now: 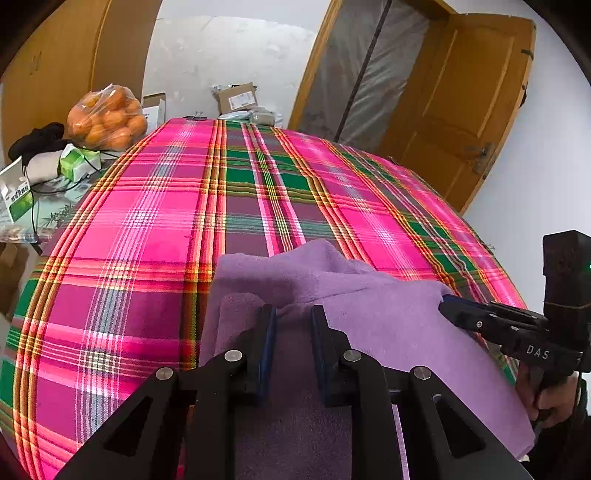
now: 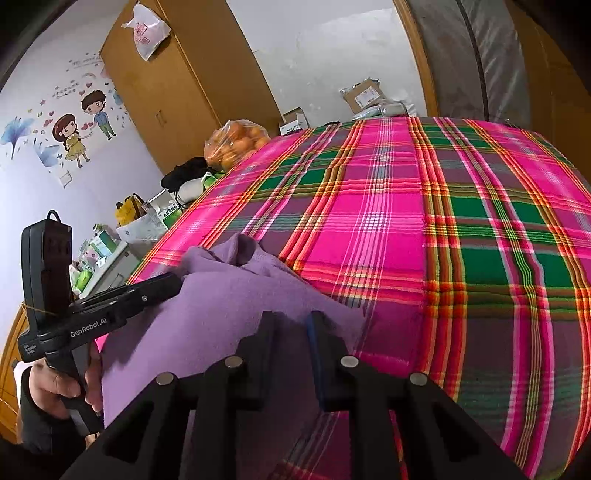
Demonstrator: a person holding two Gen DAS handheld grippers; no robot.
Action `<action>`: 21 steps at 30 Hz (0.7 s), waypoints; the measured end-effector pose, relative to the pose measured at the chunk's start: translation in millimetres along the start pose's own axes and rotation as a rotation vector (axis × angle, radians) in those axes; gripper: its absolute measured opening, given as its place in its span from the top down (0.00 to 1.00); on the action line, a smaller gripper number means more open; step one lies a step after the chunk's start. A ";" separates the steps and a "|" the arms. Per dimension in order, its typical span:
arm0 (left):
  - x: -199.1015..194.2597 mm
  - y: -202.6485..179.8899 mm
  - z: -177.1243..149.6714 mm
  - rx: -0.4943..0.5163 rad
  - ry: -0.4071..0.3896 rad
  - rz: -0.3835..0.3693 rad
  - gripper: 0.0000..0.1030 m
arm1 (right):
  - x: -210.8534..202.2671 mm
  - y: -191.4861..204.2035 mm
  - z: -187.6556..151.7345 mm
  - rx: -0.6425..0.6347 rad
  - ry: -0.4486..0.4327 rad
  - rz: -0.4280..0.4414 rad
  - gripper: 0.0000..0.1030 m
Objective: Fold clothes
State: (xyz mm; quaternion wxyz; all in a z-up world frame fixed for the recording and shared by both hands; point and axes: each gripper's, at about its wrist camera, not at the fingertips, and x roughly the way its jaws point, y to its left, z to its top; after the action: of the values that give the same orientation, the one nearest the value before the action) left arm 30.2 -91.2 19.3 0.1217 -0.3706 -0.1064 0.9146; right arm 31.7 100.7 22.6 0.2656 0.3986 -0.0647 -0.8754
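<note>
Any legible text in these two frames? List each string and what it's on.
"DAS": side of the right claw.
"GenRobot.AI": side of the left claw.
Small label beside it: too small to read.
Green-and-white box: characters blurred.
Cardboard parcel label, hanging plastic bag print, wall sticker script: unreadable.

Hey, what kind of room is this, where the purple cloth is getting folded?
Probably a bedroom at home: a plaid sheet covers what looks like a bed, a wooden wardrobe stands by the wall, and cartoon stickers decorate it. A bag of oranges sits nearby.
</note>
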 end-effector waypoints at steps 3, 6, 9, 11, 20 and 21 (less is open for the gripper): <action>-1.3 3.6 0.3 -0.015 -0.007 -0.023 0.80 | -9.6 6.4 -5.5 -0.034 -0.020 -0.001 0.81; -10.9 4.7 -4.3 -0.018 -0.034 -0.028 0.80 | -31.1 16.1 -20.1 -0.091 -0.053 0.046 0.81; -24.1 3.3 -16.5 -0.011 -0.056 -0.019 0.80 | -53.2 24.0 -39.9 -0.148 -0.065 0.101 0.81; -31.7 3.6 -25.5 -0.011 -0.066 -0.013 0.80 | -64.2 31.1 -56.8 -0.196 -0.057 0.127 0.81; -62.3 4.6 -67.4 -0.018 -0.097 -0.012 0.80 | -67.2 29.0 -92.7 -0.247 0.051 0.127 0.81; -64.5 4.1 -70.1 -0.013 -0.100 -0.011 0.80 | -67.7 28.3 -94.1 -0.248 0.054 0.124 0.81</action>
State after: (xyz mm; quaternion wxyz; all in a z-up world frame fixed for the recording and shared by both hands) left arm 123.9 -107.2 10.9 0.1188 -0.3248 -0.1204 0.9305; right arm 148.9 120.8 13.3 0.3682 0.3815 0.0267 -0.8475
